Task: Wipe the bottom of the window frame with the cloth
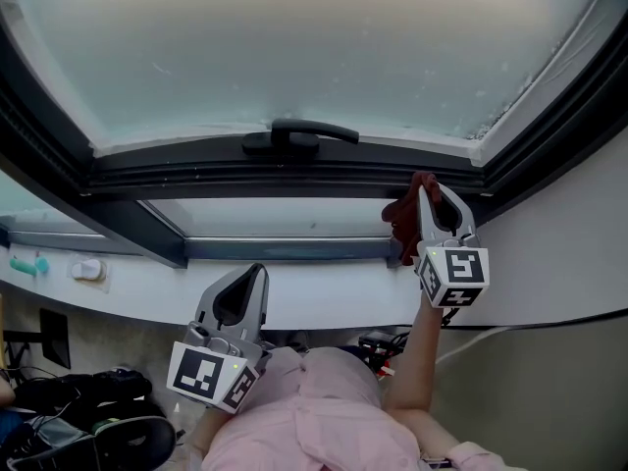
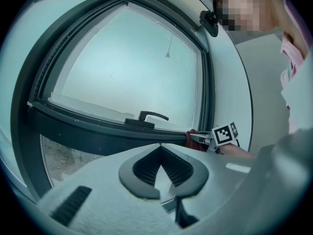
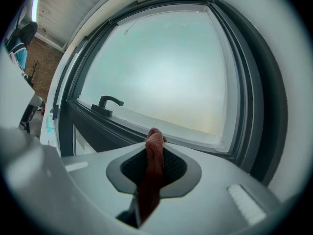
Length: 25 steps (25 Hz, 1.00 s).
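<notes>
Right gripper (image 3: 154,148) first: jaws clamped on the red cloth (image 3: 152,173). A fold pokes out past the tips and the rest hangs back between the pads. That's a firm hold, by the look of it.

The cloth is up at the right end of the window frame's bottom rail (image 1: 196,180), close to the corner where the rail meets the right upright. In the head view the fold sits right at the rail, but I can't say for sure that it's touching.

Left gripper (image 2: 160,148) now: jaws together with nothing between them. It's held low, well apart from the window and below the white sill (image 1: 324,297), so it's doing no work here.

Further out, the window handle (image 1: 294,135) sits mid-rail, well to the left of my cloth, with frosted glass above it.

I'd call this one end of a wiping stroke, with the cloth at the rail's right corner and nearly the whole rail lying to the left. The next move should be to press the fold onto the rail and draw it leftward toward the handle. It needs a tight grip so the cloth doesn't drag out, and care where the handle's base interrupts the run.
</notes>
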{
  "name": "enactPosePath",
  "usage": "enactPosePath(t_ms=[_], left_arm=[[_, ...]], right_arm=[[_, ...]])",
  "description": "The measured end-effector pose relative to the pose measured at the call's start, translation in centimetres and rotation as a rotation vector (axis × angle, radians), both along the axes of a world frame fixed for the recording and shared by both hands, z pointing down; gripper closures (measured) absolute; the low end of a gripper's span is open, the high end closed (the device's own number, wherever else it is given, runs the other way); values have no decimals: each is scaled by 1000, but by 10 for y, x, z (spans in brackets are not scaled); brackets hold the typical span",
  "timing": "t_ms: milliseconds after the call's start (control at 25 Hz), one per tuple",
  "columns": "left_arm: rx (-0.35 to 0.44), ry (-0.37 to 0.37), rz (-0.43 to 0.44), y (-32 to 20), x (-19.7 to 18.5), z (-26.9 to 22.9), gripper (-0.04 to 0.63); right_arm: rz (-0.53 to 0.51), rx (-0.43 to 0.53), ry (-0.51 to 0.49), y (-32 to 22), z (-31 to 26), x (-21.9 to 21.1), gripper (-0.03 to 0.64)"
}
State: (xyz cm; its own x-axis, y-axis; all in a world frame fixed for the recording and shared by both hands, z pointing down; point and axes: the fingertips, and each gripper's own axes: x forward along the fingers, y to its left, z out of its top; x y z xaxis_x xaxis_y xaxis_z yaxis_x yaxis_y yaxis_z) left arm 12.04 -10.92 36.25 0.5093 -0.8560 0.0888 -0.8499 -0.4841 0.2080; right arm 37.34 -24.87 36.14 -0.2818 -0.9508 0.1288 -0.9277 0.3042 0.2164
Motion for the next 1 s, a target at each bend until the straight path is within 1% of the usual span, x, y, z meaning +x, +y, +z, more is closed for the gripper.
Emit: enactPosePath(t_ms=[240, 1000], left_arm=[[1, 8, -3, 2, -3, -2, 597], [3, 15, -18, 8, -8, 0, 598]], right_arm=[[29, -6, -3, 0, -1, 10, 568], [168, -12, -9, -1, 1, 59, 568]])
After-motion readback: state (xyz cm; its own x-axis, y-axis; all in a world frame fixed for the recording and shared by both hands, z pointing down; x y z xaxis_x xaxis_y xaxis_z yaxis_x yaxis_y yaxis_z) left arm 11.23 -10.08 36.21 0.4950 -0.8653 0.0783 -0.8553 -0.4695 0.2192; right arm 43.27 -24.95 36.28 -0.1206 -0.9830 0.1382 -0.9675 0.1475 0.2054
